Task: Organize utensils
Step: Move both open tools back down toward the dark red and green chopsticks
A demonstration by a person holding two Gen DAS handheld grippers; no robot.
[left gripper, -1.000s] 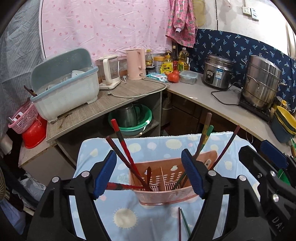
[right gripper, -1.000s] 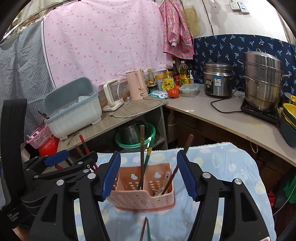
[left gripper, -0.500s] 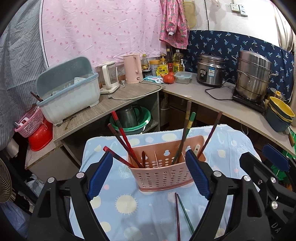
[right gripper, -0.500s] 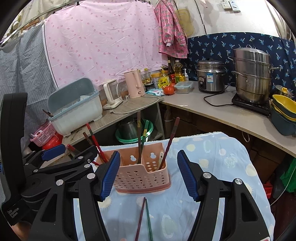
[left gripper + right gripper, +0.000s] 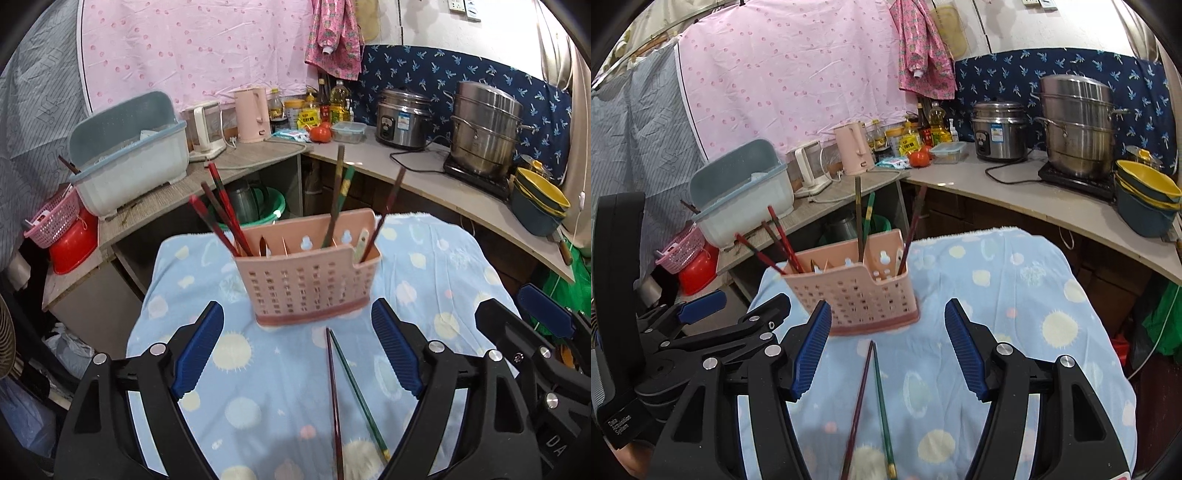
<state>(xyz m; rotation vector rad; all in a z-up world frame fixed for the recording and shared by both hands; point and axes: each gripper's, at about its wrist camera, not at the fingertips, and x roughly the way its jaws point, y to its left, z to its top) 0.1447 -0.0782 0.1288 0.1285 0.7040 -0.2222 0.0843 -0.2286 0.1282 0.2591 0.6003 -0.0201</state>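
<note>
A pink plastic utensil caddy (image 5: 308, 273), rectangular with rows of small square perforations and a notched front rim, stands in the centre of the frame on a soft blue cloth (image 5: 424, 266) printed with pale yellow suns and white clouds. Inside, divider walls split it into compartments: three slim red-and-dark chopsticks (image 5: 221, 210) lean out toward the upper left, while a brown one, a green one (image 5: 341, 192) and a dark reddish one rise from the right side. Two more thin sticks lie flat on the cloth just below the caddy, a dark red chopstick (image 5: 334, 398) and a green chopstick (image 5: 360, 395), their far tips close together and the near ends fanning apart toward the bottom edge. The left gripper (image 5: 297, 354), black with ribbed blue pads, sits low in the frame, its jaws spread wide and empty, the two loose sticks lying on the cloth between and under them, the caddy just above. In the right wrist view the right gripper (image 5: 888, 349) is likewise parted with nothing in its grasp, the caddy above its gap and the sticks running down through it. A grey countertop (image 5: 424, 173) curves behind, carrying steel pots.
</note>
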